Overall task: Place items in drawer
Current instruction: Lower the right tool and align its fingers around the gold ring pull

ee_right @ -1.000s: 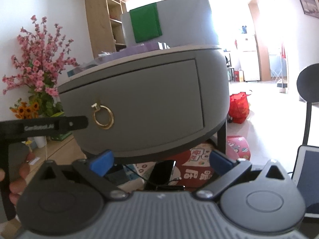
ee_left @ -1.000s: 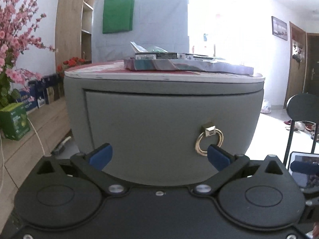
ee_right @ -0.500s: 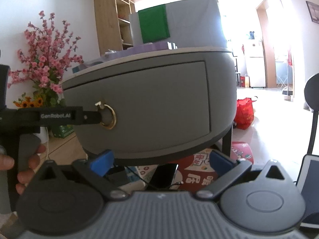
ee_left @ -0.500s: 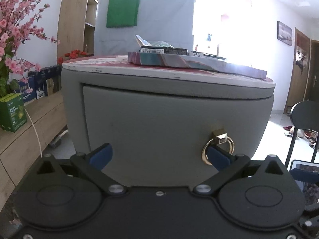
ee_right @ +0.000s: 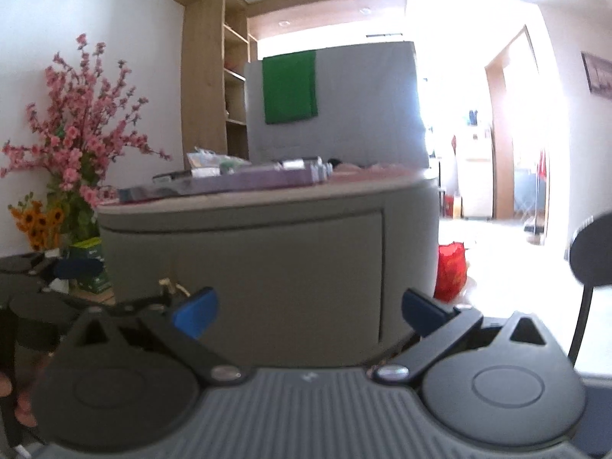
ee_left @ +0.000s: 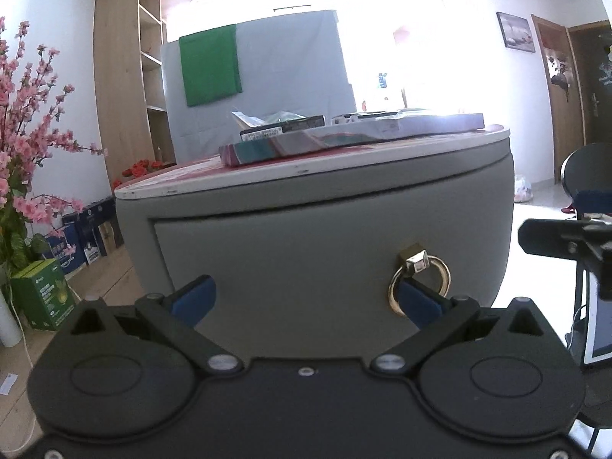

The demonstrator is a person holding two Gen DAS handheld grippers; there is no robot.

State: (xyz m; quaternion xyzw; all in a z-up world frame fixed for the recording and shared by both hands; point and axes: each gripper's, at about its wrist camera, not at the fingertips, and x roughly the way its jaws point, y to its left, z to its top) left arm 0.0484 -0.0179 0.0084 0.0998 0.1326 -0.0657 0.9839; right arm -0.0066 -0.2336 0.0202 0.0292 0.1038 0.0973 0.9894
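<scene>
A round grey cabinet has a shut drawer [ee_left: 306,260] with a gold ring handle [ee_left: 419,283]. My left gripper [ee_left: 304,298] is open, and its right fingertip [ee_left: 417,300] pokes through the ring. On the cabinet top lie a flat purple and teal box [ee_left: 344,139] and several small packets [ee_left: 283,124]. My right gripper [ee_right: 308,308] is open and empty, held in front of the drawer front [ee_right: 279,283]. The left gripper [ee_right: 126,300] shows at the ring in the right wrist view.
Pink blossom branches [ee_left: 26,160] and a green carton [ee_left: 42,298] stand at the left by a wooden shelf unit [ee_left: 126,88]. A black chair [ee_left: 589,176] and a tablet [ee_left: 598,329] are at the right. A red bag [ee_right: 451,271] lies on the floor.
My left gripper has moved in on the ring handle, and its right fingertip now sits inside the ring. The right gripper has risen and swung right, so the drawer front fills its view.
</scene>
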